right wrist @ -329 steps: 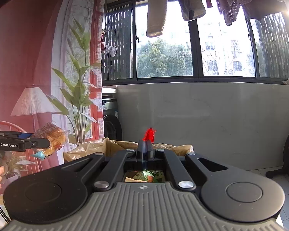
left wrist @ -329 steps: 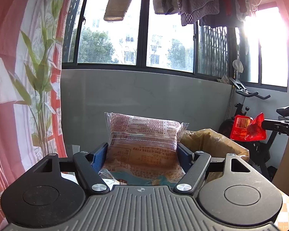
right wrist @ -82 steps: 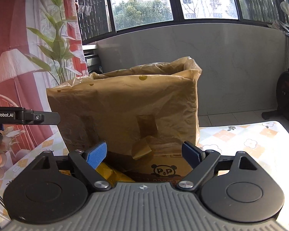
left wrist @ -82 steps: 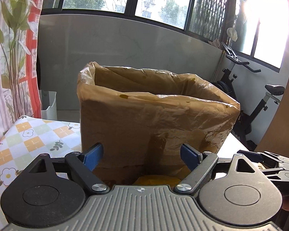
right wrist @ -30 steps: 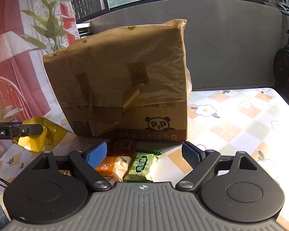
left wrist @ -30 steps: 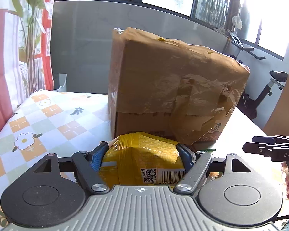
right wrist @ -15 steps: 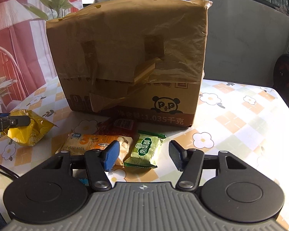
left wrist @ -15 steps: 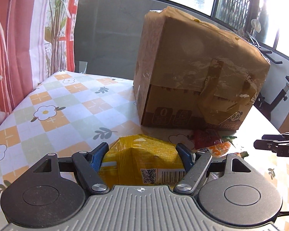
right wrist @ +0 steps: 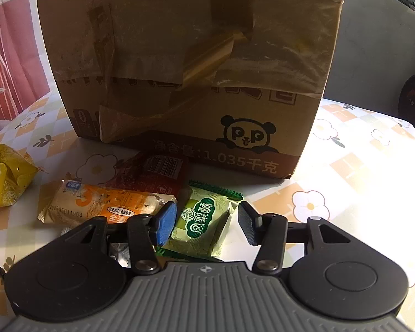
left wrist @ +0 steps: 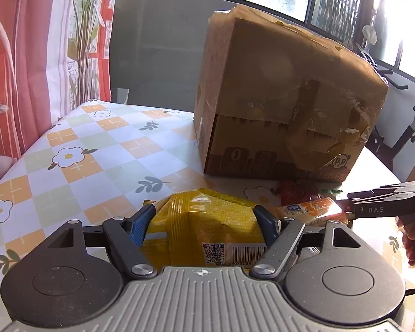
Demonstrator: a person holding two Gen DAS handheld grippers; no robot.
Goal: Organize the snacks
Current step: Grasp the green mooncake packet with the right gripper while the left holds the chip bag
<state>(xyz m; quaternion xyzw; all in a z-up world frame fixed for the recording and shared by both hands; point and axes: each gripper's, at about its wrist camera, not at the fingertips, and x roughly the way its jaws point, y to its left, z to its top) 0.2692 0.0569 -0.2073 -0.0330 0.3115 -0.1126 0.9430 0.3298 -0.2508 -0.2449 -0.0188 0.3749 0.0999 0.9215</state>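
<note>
My left gripper (left wrist: pixel 206 218) is shut on a yellow snack bag (left wrist: pixel 207 229), held just above the table; the bag also shows at the left edge of the right wrist view (right wrist: pixel 5 177). My right gripper (right wrist: pixel 207 218) is open, its fingers either side of a green snack packet (right wrist: pixel 202 221) lying on the table. An orange packet (right wrist: pixel 102 204) and a dark red packet (right wrist: pixel 155 174) lie beside it. They sit in front of a cardboard box (right wrist: pixel 191 63) lined with a brown bag. The right gripper shows in the left wrist view (left wrist: pixel 384 207).
The table has a checked flower-print cloth (left wrist: pixel 77 149). The box (left wrist: pixel 285 96) stands at the middle of it. A red-and-white curtain (left wrist: pixel 22 55) hangs at the left. An exercise bike (left wrist: pixel 395 144) stands behind the table's right edge.
My left gripper has swung left with the yellow bag and the box looks nearer. My right gripper has dropped lower and its fingers have narrowed around the green packet.
</note>
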